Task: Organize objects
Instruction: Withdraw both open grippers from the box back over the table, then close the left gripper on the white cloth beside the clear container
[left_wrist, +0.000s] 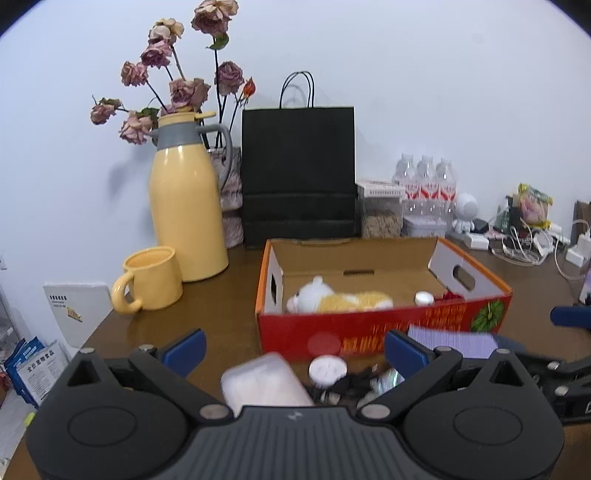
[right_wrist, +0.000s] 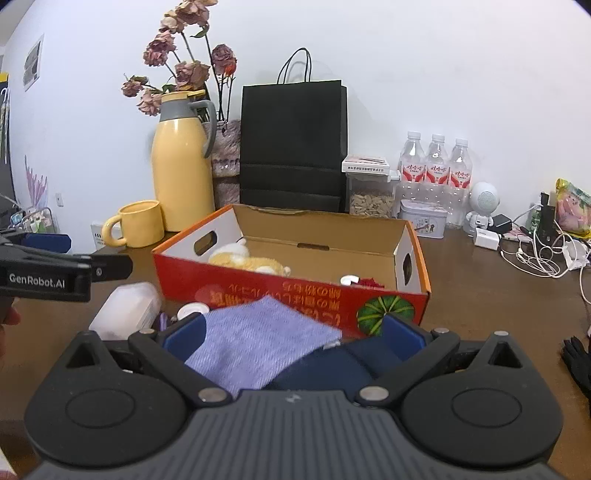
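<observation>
We hold our left gripper (left_wrist: 293, 345) with fingers spread over the white plastic case (left_wrist: 264, 384) on the counter (left_wrist: 221, 295). Our right gripper (right_wrist: 293, 334) has fingers wide around the purple cloth (right_wrist: 258, 339), near the red cardboard box (right_wrist: 295, 295) holding a plush toy (right_wrist: 243, 260).

A plain white wall (right_wrist: 443, 74) rises behind a dark brown wooden table (right_wrist: 480, 295), meeting the table's back edge. The light is even and soft, leaving a faint shadow on the wall past the table's far left corner. A small poster (right_wrist: 32, 66) hangs on the wall at far left.
</observation>
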